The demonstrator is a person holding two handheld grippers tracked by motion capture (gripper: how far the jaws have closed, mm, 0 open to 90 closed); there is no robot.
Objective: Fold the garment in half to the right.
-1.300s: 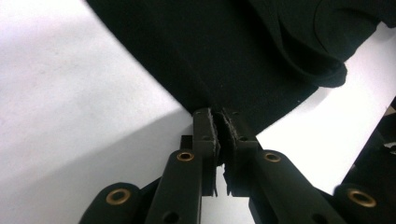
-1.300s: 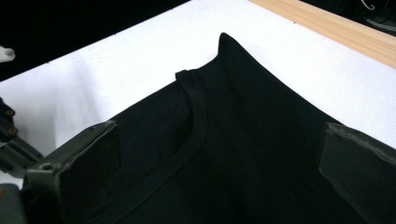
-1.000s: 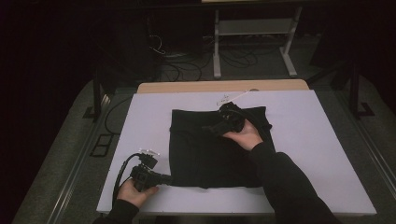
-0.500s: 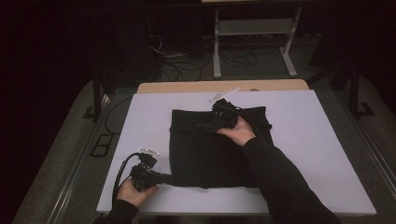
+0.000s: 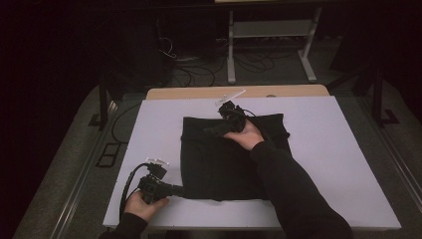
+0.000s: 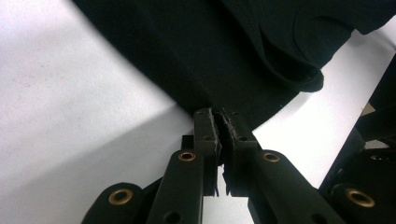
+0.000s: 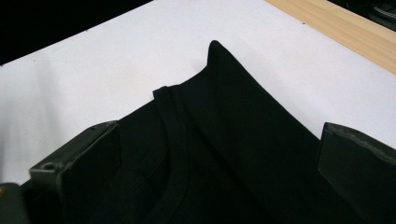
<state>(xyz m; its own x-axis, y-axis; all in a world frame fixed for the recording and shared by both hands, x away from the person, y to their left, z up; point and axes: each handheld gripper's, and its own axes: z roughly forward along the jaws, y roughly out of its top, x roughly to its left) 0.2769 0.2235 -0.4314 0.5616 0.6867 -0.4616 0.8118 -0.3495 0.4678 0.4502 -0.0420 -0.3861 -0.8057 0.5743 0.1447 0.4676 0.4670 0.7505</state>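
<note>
A black garment is lying folded flat on the white table cover, near its middle; no brand, label or writing is legible on the cloth or on either tool. The left gripper, held low at the near left corner of the cloth with the left hand wrapping its handle, is pointing level across the table, its jaws pinching the garment's near edge. The right gripper, carried on an outstretched sleeved forearm, is hovering over the far part of the garment, its jaws standing wide apart above the folded neckline.
</note>
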